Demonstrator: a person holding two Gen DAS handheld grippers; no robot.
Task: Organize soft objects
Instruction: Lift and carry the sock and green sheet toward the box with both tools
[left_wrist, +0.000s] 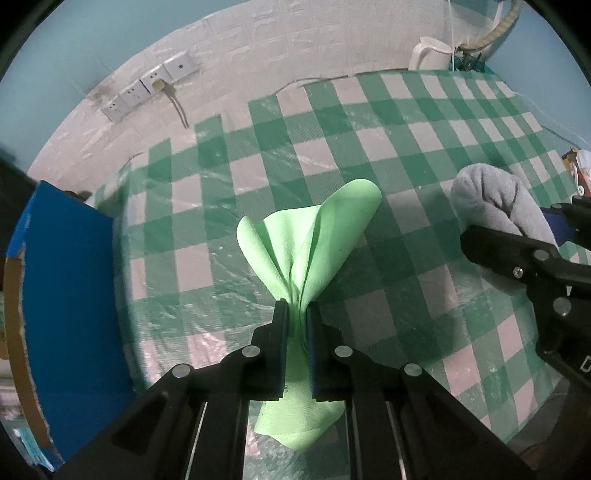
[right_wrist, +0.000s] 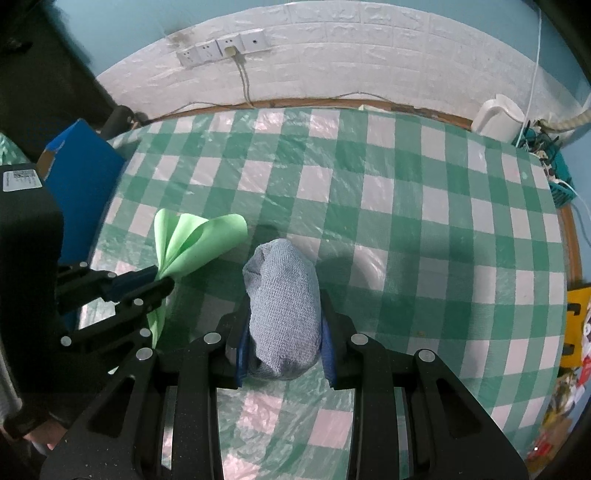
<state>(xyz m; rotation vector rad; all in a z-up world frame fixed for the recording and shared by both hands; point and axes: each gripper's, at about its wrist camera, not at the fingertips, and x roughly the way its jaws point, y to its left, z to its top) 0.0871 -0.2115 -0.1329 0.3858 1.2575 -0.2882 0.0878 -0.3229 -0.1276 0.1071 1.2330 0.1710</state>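
Note:
My left gripper is shut on a light green cloth, pinched at its middle so it fans out ahead and hangs below, held above the green checked table. My right gripper is shut on a rolled grey-blue towel, also above the table. In the left wrist view the grey towel and the right gripper sit at the right. In the right wrist view the green cloth and the left gripper sit at the left.
A blue box stands at the table's left edge; it also shows in the right wrist view. A white kettle and a teal basket of clutter stand at the far right. Wall sockets with a cable are behind the table.

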